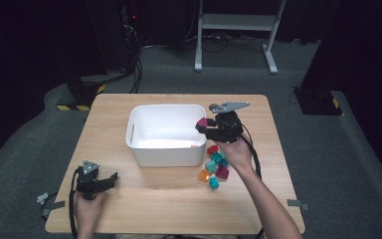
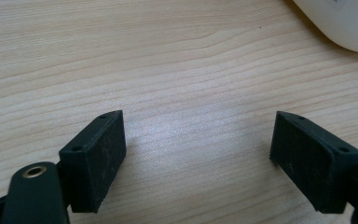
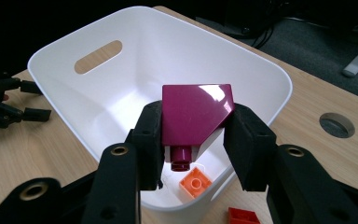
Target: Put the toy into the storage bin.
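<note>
Our right gripper [image 3: 193, 135] clamps one magenta block [image 3: 193, 116] above the near rim of the white bin [image 3: 65, 51]; one orange brick [image 3: 195, 182] lies inside. Our left gripper [image 2: 198, 158] rests wide open and holds nothing, well apart. About seven loose blocks [image 1: 215, 164] crowd the table [image 1: 154, 199] beside the bin.

No legible txt, labels, nos. or signs — none anywhere.
</note>
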The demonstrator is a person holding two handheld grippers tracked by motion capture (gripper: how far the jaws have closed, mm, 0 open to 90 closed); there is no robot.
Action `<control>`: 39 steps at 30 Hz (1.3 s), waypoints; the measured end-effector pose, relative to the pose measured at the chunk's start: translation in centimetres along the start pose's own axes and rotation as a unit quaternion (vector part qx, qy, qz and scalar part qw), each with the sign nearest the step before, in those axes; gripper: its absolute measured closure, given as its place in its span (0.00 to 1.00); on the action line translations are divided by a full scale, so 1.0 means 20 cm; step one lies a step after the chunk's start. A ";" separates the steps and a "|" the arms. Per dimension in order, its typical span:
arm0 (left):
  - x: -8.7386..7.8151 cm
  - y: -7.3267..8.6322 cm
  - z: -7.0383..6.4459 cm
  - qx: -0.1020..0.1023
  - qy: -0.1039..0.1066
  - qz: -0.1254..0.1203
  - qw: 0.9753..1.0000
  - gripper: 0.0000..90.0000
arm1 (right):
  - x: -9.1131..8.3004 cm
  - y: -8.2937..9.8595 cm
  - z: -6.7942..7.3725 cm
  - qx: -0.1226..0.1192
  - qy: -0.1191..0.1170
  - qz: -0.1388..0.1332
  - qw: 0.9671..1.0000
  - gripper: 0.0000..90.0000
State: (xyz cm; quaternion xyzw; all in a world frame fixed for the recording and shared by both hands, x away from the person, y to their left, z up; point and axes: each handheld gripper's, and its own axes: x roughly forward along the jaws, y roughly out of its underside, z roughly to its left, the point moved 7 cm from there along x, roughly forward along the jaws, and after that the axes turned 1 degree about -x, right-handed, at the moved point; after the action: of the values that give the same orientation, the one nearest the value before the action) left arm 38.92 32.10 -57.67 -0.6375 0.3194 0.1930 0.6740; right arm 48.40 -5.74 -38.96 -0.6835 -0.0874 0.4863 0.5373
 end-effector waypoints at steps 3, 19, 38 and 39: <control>0.00 0.00 0.00 0.000 0.000 0.000 1.000 0.20 | 0.04 -0.02 0.00 0.010 -0.012 -0.008 1.000 0.66; 0.00 0.00 0.00 0.000 0.000 0.000 1.000 0.20 | 0.21 -0.11 0.05 0.007 -0.031 0.010 0.999 0.65; 0.00 0.00 0.00 0.002 0.001 0.001 1.000 0.20 | 0.33 -0.06 0.08 0.001 -0.031 0.043 0.999 0.60; 0.00 0.00 0.00 0.002 0.001 0.001 1.000 0.20 | 0.34 -0.06 0.08 0.001 -0.030 0.043 0.999 0.58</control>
State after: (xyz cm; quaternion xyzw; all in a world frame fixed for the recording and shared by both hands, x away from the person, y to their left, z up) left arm 38.85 32.09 -57.67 -0.6362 0.3210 0.1927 0.6746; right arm 51.19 0.12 -41.77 -0.6708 -0.0737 0.5294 0.5141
